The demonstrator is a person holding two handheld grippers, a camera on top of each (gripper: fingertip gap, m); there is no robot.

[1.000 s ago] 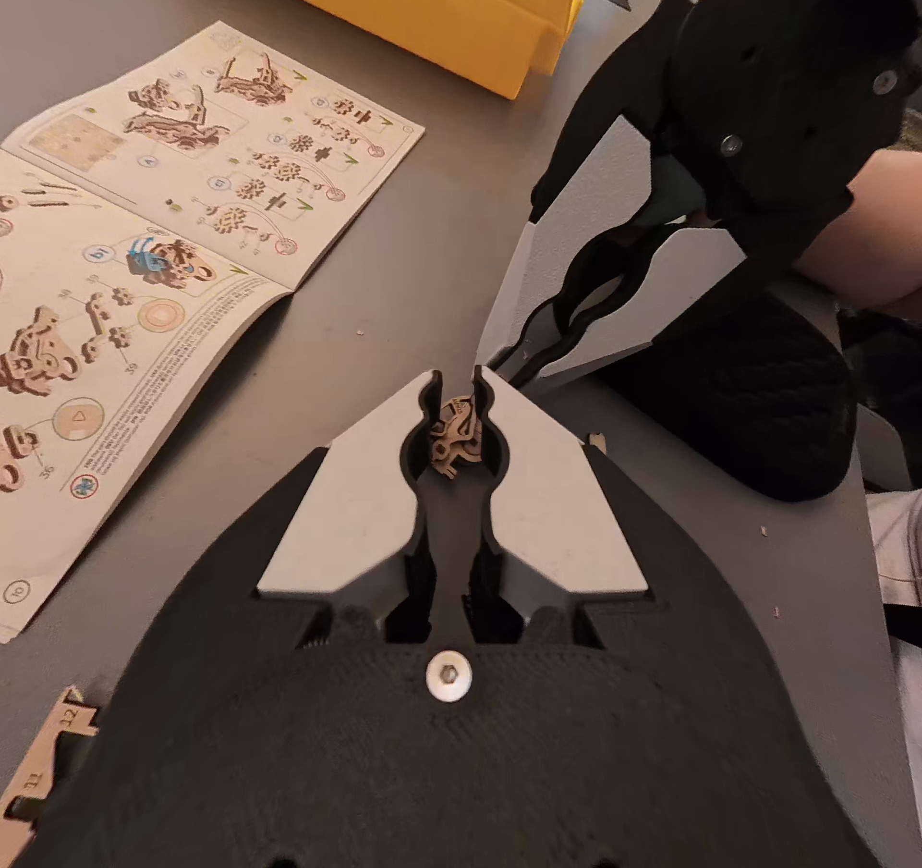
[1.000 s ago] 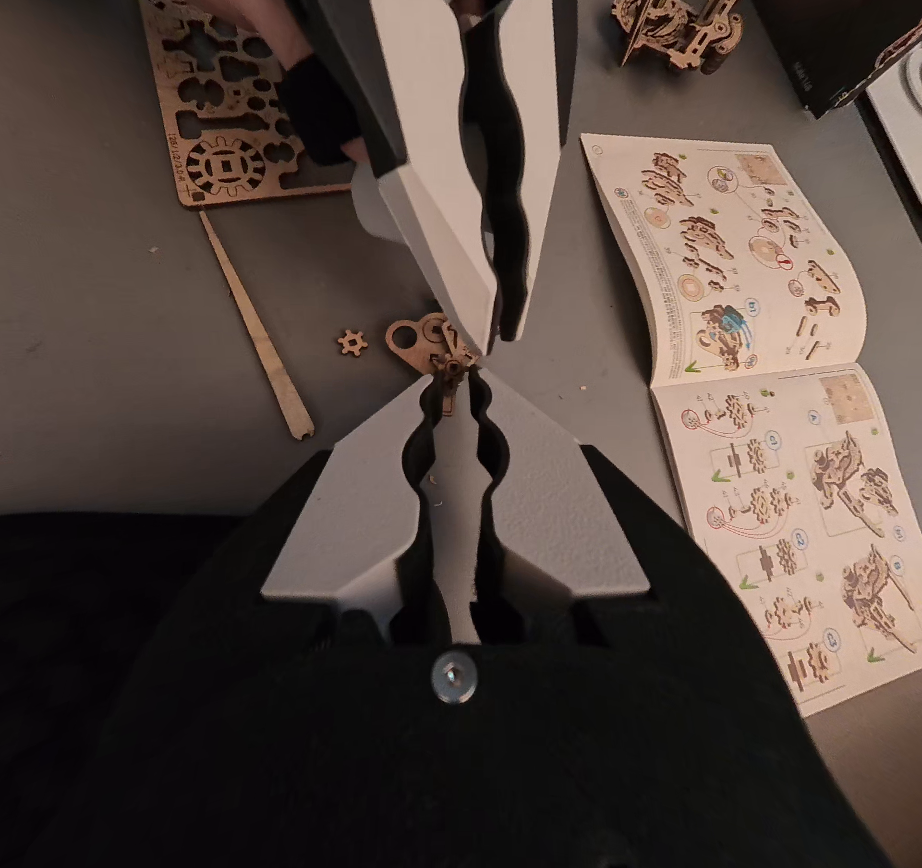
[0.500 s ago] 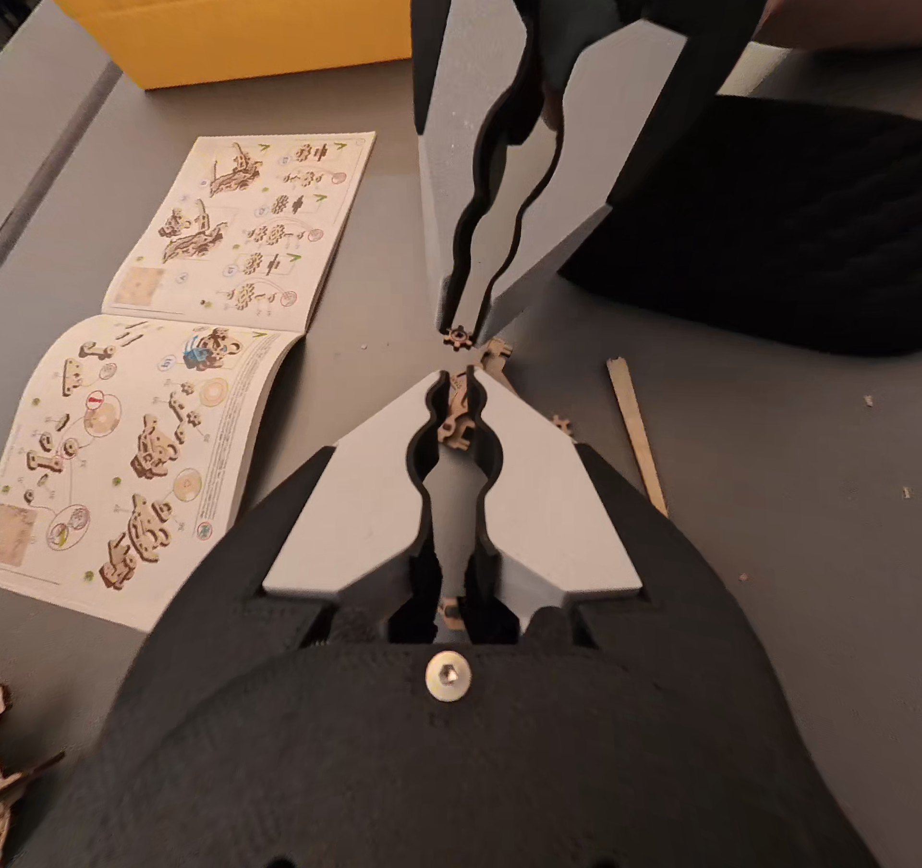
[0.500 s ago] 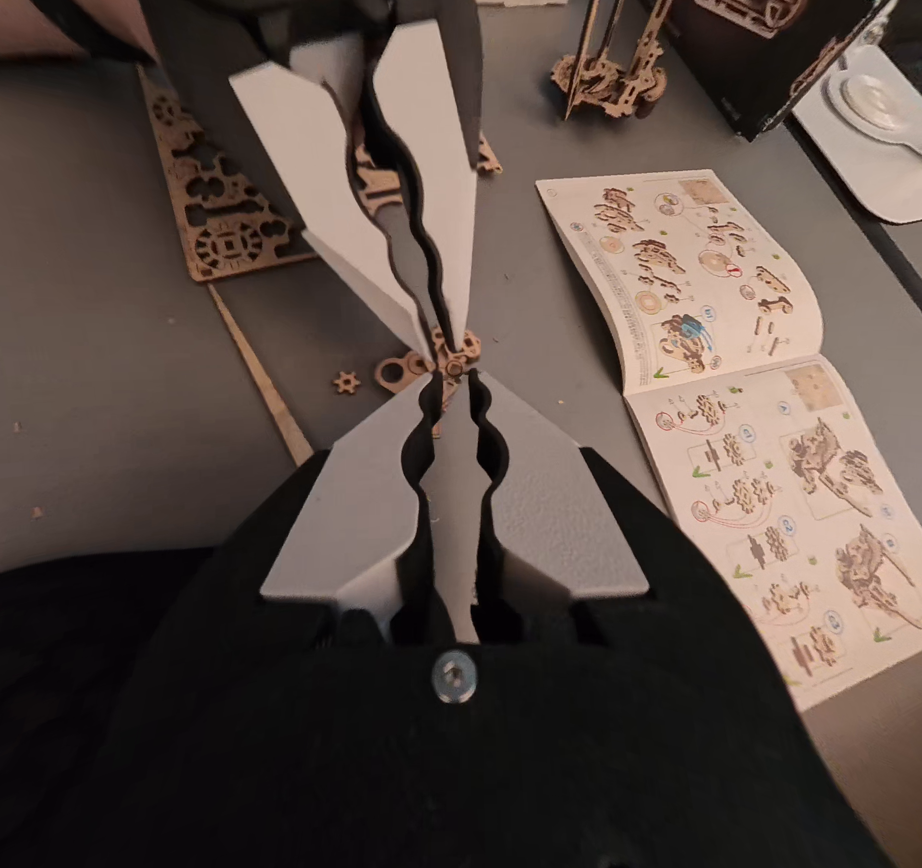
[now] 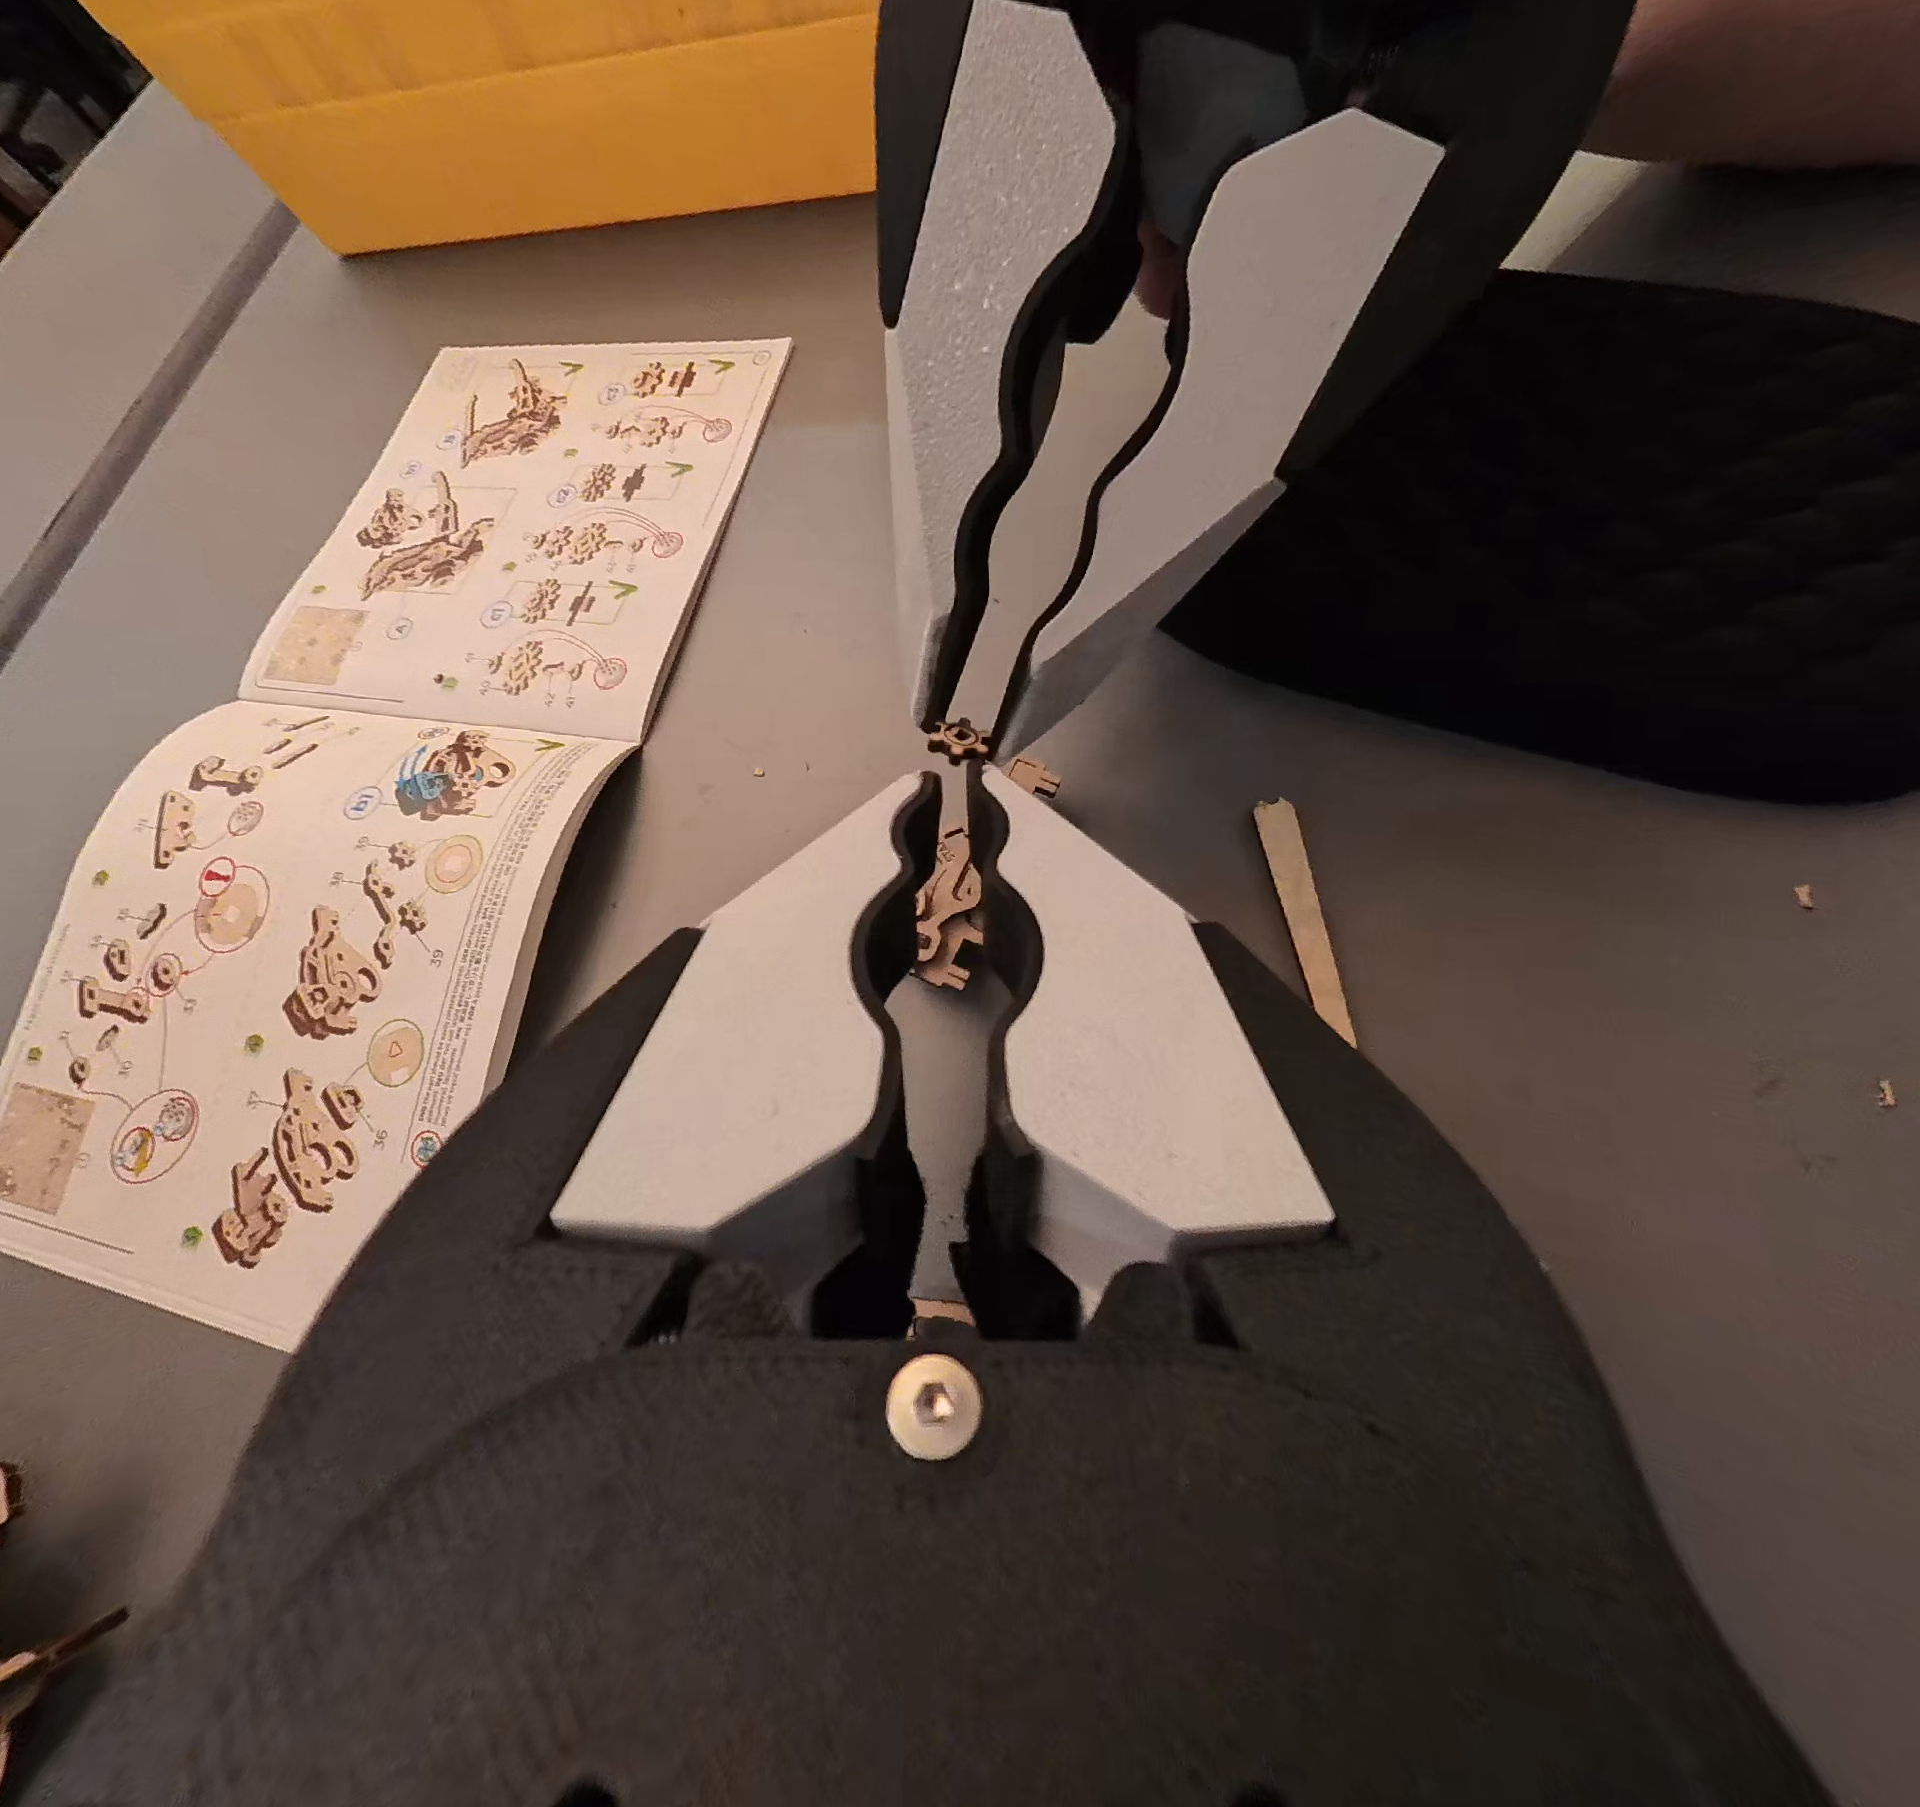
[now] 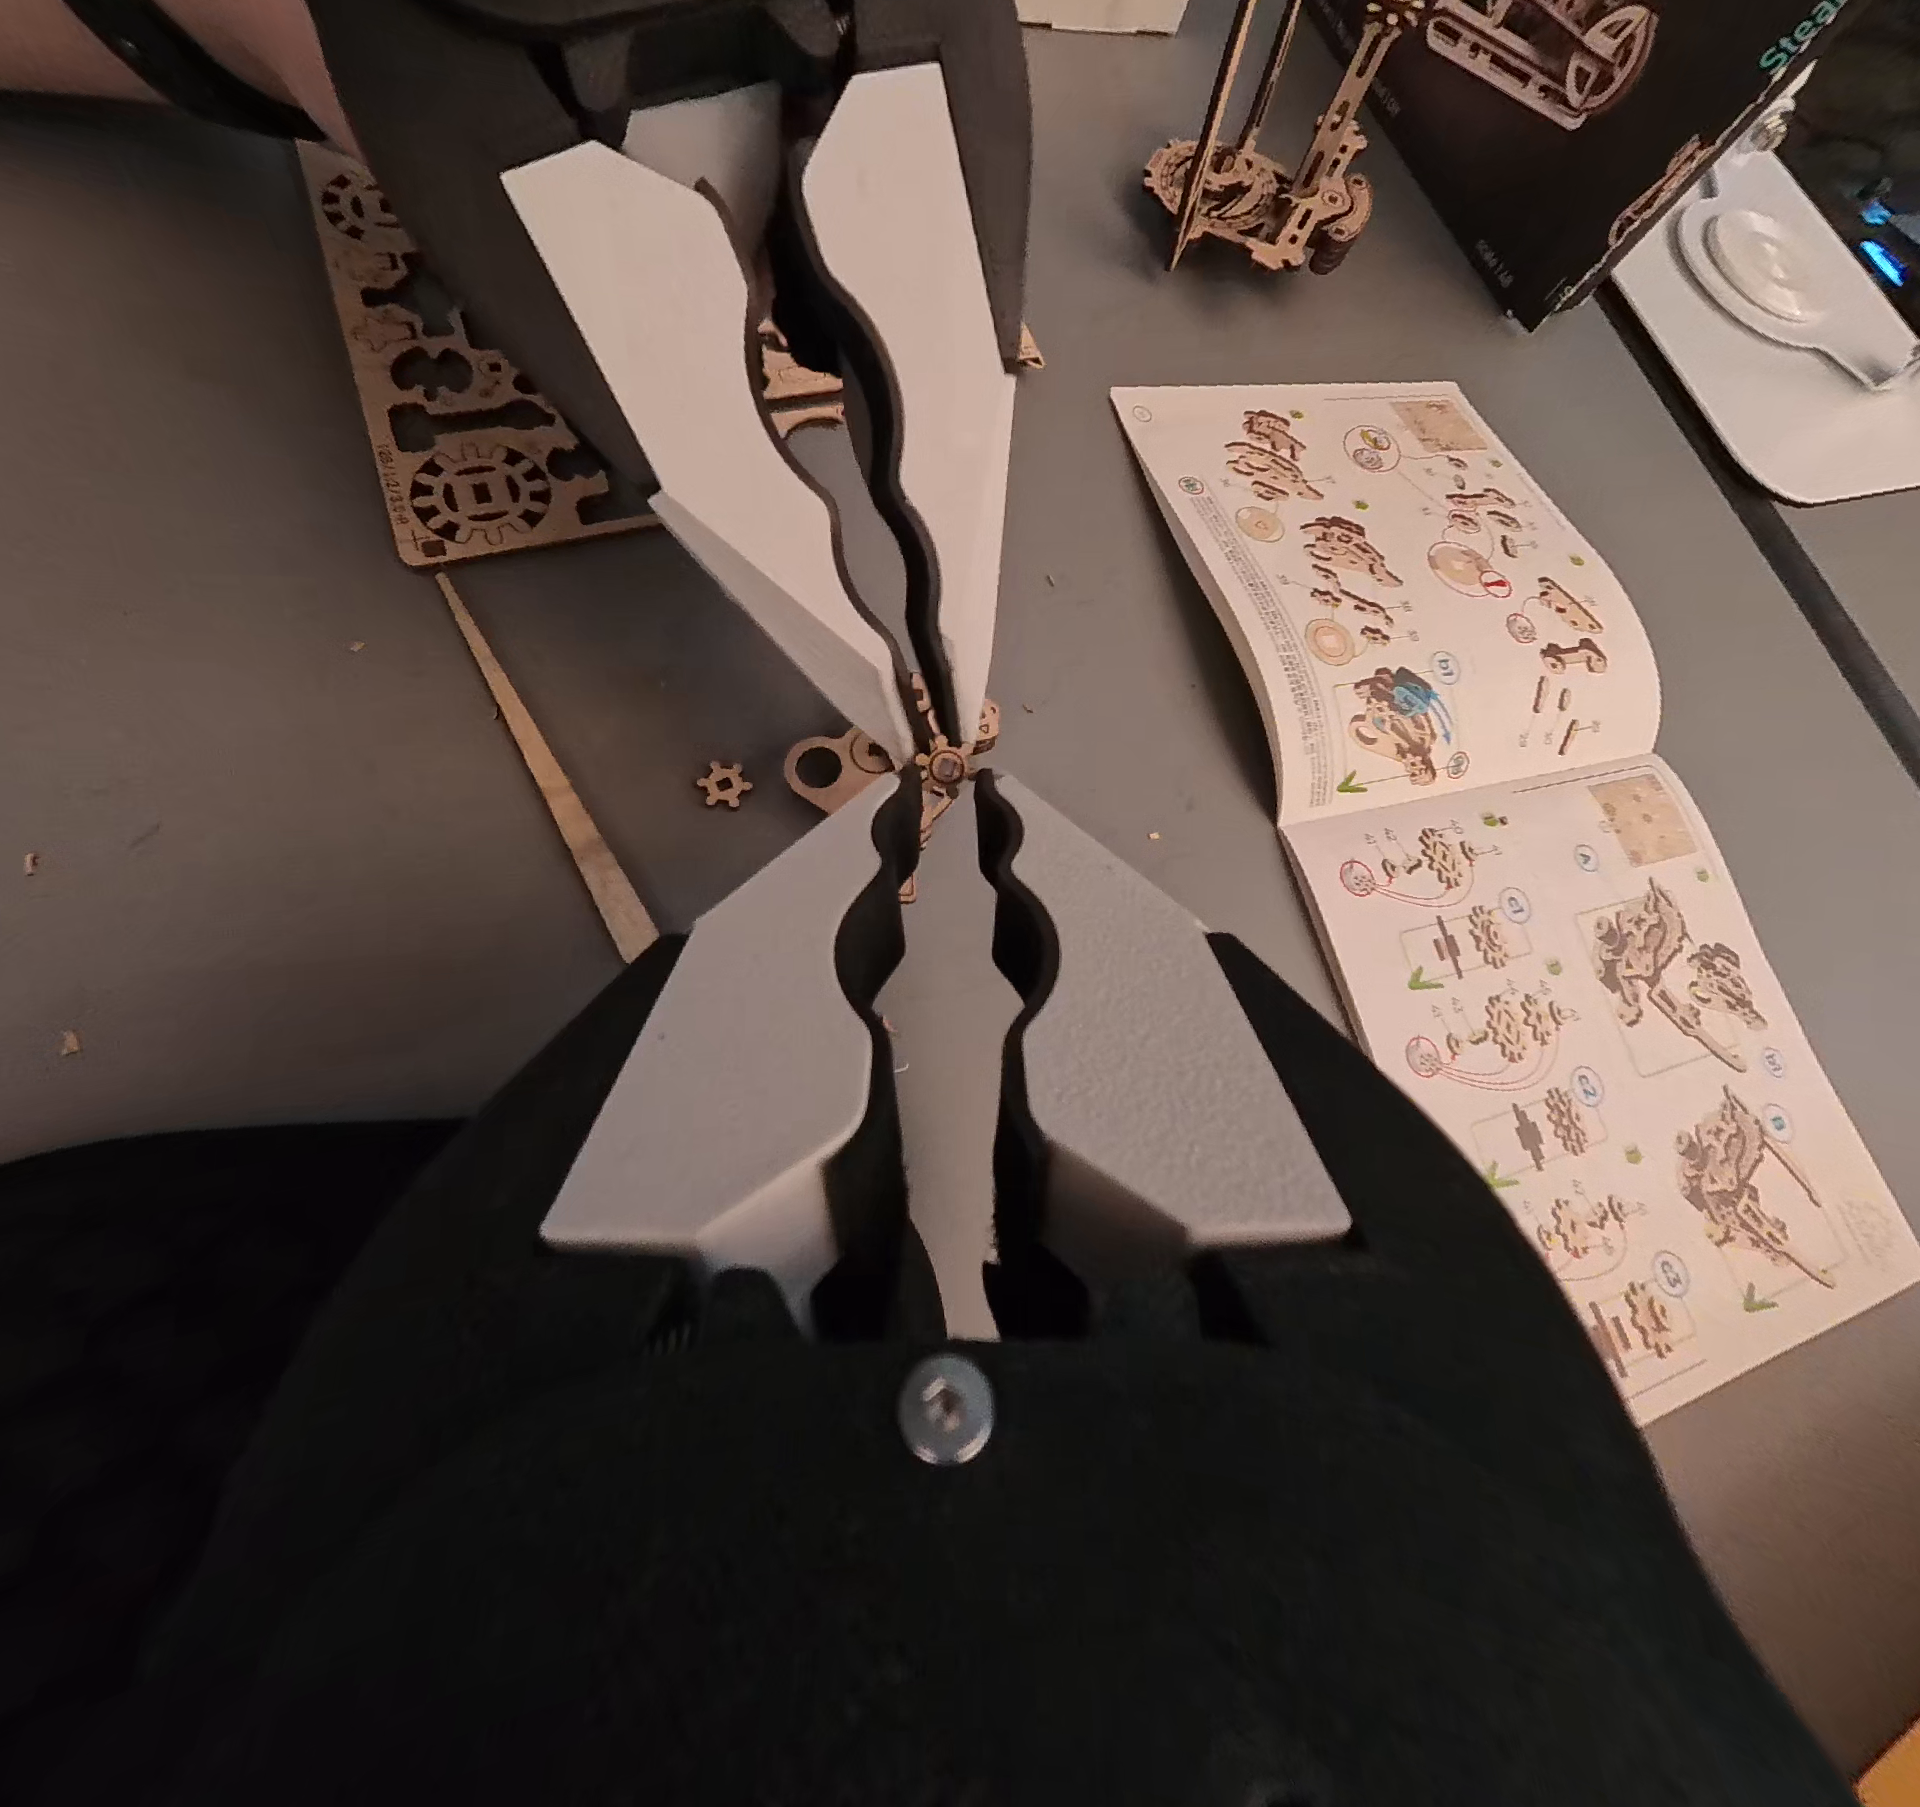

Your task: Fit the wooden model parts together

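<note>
Two grippers meet tip to tip above a grey table (image 5: 1558, 1186). The left gripper (image 5: 943, 783) is squeezed almost closed on a flat wooden piece (image 5: 948, 910), which stands on edge between its grey fingers (image 5: 769, 1009). The right gripper (image 6: 948, 783) is closed on a tiny gear (image 5: 957, 737), pinching it at the very tips. The gear is just in front of the wooden piece, very close to its end, but I cannot tell if they touch. The open booklet (image 5: 343, 801) lies on the table to one side of the gear. A second small gear (image 6: 723, 784) lies on the table near the held gear, on the side away from the booklet, next to a thin wooden strip (image 6: 540, 770). Behind the strip is a wooden sheet (image 6: 457, 427) with cut-out holes. A half-built wooden model (image 6: 1262, 168) stands farther back, beside a dark box (image 6: 1538, 43). A yellow box (image 5: 499, 64) sits past the booklet.
</note>
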